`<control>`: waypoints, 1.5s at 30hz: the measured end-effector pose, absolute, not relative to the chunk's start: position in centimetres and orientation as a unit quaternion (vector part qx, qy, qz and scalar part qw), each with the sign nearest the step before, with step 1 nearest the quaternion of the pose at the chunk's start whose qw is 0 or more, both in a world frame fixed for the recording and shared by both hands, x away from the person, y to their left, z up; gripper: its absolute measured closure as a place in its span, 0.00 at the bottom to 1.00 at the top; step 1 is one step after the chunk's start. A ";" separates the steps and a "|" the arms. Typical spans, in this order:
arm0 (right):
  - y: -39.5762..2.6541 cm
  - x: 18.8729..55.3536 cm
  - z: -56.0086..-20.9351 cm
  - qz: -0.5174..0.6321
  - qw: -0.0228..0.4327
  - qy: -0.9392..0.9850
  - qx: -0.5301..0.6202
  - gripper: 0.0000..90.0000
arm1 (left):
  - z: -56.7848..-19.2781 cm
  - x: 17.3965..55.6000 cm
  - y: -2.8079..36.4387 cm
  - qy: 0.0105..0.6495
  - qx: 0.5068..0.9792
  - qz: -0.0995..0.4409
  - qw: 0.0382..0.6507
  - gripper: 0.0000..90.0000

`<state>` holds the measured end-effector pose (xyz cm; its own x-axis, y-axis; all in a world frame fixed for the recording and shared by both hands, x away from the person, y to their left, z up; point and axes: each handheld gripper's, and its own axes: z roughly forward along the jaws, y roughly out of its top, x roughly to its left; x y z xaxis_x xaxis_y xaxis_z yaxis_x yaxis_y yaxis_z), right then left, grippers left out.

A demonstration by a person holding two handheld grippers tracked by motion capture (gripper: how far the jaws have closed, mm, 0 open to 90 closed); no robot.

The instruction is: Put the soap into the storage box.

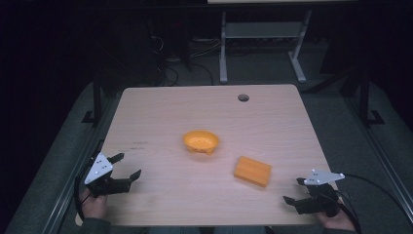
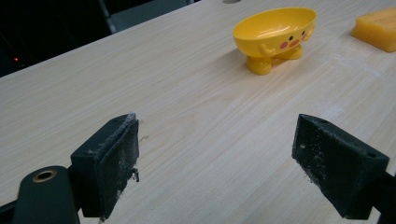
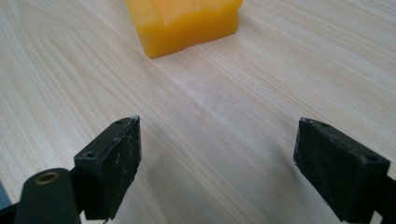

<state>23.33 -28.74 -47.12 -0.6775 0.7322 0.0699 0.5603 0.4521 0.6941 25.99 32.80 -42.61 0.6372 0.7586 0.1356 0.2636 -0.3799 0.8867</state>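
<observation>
A yellow footed dish with a small painted face stands near the middle of the wooden table. To its right and nearer me lies an orange soap-like block. My left gripper rests at the table's front left, open, pointing toward the dish with nothing between its jaws. The block's corner shows at the top right there. My right gripper sits at the front right, open and empty, with the block just ahead of it.
A round cable hole sits near the table's far edge. Behind the table stands a grey desk frame on a dark floor with cables. Cables trail from both grippers over the table's front edge.
</observation>
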 end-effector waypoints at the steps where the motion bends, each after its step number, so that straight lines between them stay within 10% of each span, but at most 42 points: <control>1: -28.8 23.3 -47.1 0.357 0.121 0.843 0.383 0.16 | -42.6 26.0 32.8 0.326 0.784 0.274 0.452 0.15; 45: -19.8 30.6 -42.1 0.272 0.084 0.920 0.270 0.16 | -42.6 26.1 32.8 0.329 0.781 0.272 0.456 0.15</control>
